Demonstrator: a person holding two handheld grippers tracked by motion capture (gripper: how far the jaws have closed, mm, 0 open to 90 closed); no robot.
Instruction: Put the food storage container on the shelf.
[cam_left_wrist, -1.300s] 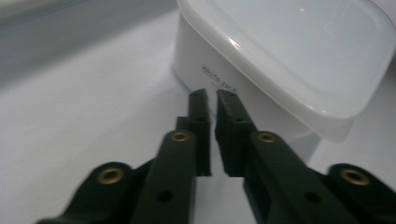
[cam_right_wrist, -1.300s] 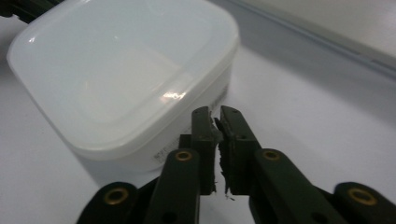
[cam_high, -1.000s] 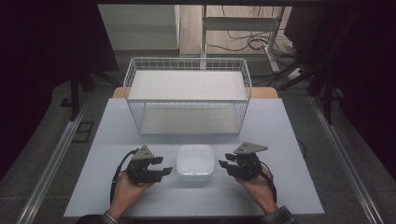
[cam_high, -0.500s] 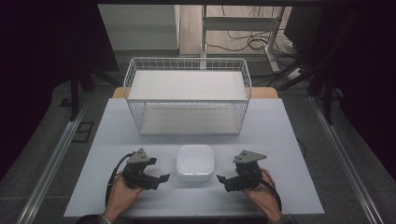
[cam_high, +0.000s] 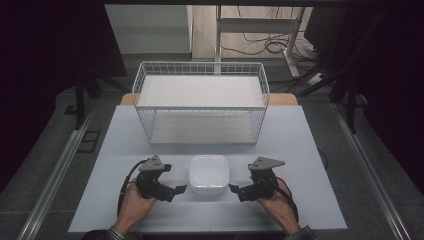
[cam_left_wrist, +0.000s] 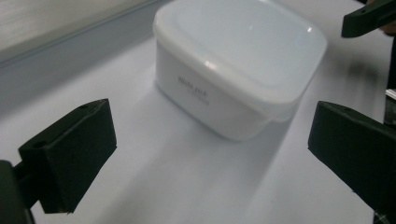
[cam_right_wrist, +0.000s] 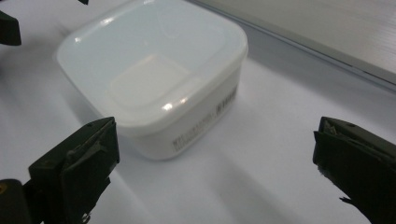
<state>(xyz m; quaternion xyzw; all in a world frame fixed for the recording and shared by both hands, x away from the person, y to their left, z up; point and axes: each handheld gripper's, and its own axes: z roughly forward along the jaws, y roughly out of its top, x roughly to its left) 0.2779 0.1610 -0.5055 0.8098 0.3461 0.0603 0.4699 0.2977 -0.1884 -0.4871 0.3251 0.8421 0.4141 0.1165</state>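
A white square plastic container (cam_high: 209, 173) with its lid on stands on the pale table (cam_high: 300, 150), near the front. My left gripper (cam_high: 176, 192) lies just left of it and my right gripper (cam_high: 237, 192) just right, both pointing inward at its lower sides without touching. Both have just been opening their jaws, which now stand wide with nothing between them. In the left gripper view the container (cam_left_wrist: 238, 70) sits ahead of the left gripper (cam_left_wrist: 210, 154). The right gripper view shows the container (cam_right_wrist: 154, 79) ahead and to the left of the right gripper (cam_right_wrist: 215, 163).
A white wire basket (cam_high: 200, 100) stands at the back of the table, behind the container. Bare table lies between the two. Beyond the basket are desk legs and cables on the floor. The person's hands rest at the front edge.
Both grippers' jaws have spread wider. The hands have drawn back slightly toward the front edge. The container has stayed where it was.
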